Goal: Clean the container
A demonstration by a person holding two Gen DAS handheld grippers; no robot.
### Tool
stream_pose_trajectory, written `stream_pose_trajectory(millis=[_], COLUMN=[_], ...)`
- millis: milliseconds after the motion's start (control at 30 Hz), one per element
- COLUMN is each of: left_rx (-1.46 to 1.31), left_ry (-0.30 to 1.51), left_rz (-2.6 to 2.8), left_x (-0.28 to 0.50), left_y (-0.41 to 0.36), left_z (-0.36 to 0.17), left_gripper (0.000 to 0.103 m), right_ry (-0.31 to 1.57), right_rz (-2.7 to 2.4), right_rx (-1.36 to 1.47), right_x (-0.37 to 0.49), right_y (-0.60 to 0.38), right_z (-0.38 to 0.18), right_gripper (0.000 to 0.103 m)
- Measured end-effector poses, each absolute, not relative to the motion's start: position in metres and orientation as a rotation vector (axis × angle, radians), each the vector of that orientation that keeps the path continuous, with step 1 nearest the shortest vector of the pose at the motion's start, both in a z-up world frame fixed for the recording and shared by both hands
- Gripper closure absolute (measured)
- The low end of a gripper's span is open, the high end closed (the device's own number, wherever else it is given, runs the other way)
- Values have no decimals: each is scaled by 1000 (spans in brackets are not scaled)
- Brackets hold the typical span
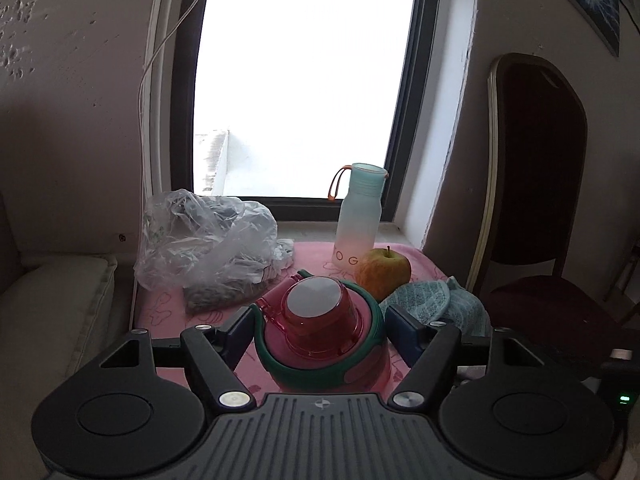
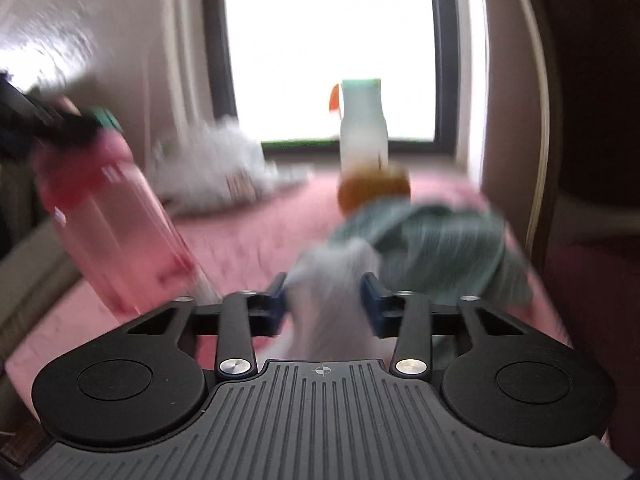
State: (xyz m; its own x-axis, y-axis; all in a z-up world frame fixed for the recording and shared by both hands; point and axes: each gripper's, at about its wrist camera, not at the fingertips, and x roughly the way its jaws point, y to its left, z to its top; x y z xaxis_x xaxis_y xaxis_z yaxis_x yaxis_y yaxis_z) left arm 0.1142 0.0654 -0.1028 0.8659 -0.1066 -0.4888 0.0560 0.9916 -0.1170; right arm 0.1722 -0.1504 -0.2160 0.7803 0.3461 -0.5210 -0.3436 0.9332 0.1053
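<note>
**Pink bottle gripped, cloth in the other gripper**

Left gripper (image 1: 320, 330) has its jaws clamped on the pink bottle (image 1: 322, 334), tilted over the surface's near edge. Right gripper (image 2: 324, 300) jaws pinch a white cloth (image 2: 332, 292). Teal towel (image 1: 436, 300), apple (image 1: 383, 272) and frosted bottle (image 1: 359, 216) crowd the far right corner, plastic bag (image 1: 204, 240) far left. Pink-covered surface (image 1: 168, 308) under a window (image 1: 300, 80); chair (image 1: 536, 184) beside it.

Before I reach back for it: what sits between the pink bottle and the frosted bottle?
In the left wrist view, the apple sits between the pink bottle and frosted bottle, slightly right.
</note>
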Motion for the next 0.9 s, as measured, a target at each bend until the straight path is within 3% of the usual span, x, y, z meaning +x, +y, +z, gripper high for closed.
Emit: stream_pose_trajectory(millis=[33, 67, 233, 500, 900], left_rx=[-102, -104, -140, -183, -164], left_ry=[515, 513, 508, 502, 508], left_rz=[-87, -87, -85, -78, -60], left_x=[115, 115, 112, 107, 101], left_y=[66, 66, 74, 84, 82], left_z=[-103, -103, -105, -108, -108], left_gripper=[33, 33, 33, 33, 31], right_ry=[601, 636, 669, 627, 799], right_rz=[367, 365, 438, 871, 531], right_rx=[15, 35, 273, 1012, 539], right_x=[175, 177, 173, 194, 179], right_y=[-151, -154, -177, -166, -146], right_z=[-222, -227, -218, -190, -210], right_gripper=[89, 96, 97, 95, 92])
